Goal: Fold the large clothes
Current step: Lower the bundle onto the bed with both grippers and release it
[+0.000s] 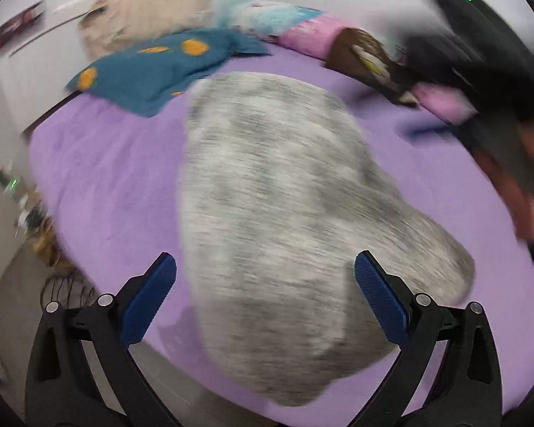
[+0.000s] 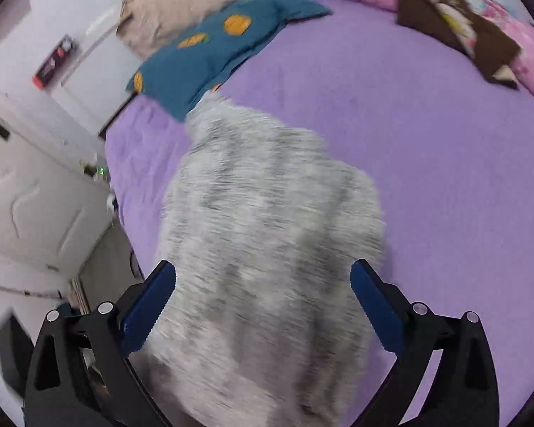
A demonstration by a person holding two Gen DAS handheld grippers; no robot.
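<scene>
A large grey mottled garment lies folded in a long heap on the purple bed sheet. The left gripper hovers above its near end, jaws wide apart, blue pads clear of the cloth. In the right wrist view the same grey garment stretches away from the camera across the purple sheet. Above it hangs the right gripper, open, with nothing pinched between its pads. Both views are motion-blurred. The other gripper and a hand appear as a dark smear at the upper right of the left wrist view.
A teal cloth with orange patches lies at the head of the bed beside a beige pillow, pink bedding and a brown item. White doors and floor lie left of the bed edge.
</scene>
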